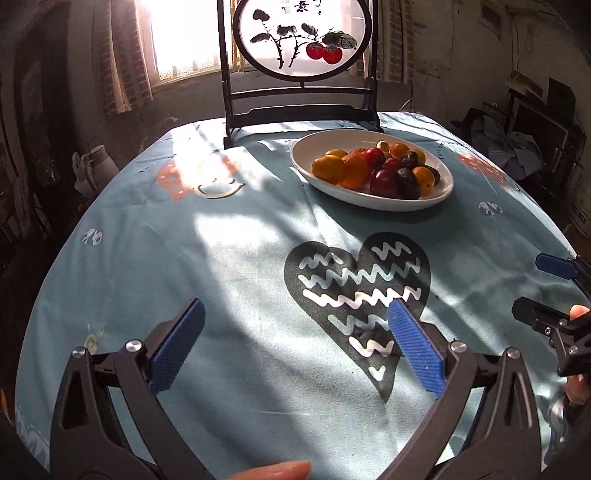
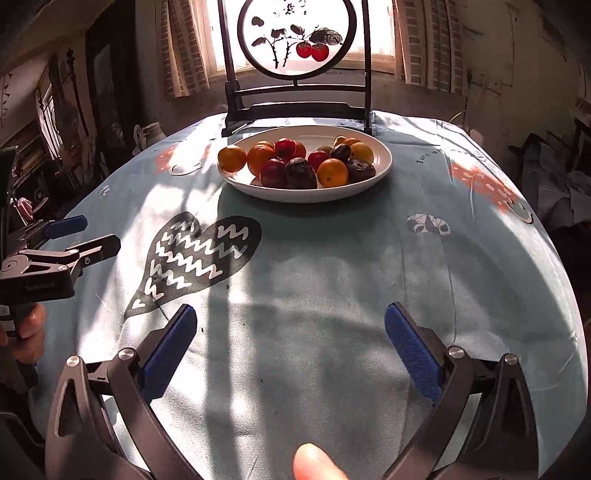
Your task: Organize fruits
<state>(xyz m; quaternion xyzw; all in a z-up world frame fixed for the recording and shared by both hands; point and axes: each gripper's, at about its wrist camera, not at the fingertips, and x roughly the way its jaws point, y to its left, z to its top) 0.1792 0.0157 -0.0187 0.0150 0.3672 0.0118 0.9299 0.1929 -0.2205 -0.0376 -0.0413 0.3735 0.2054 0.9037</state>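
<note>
Both grippers, left and right, spread wide over bare tablecloth; fruit plate sits ahead near the far edge.

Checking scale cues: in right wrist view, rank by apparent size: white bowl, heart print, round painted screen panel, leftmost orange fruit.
1. White bowl
2. Heart print, close to bowl
3. Painted screen panel, farther away, so unsure
4. Leftmost orange fruit
</note>
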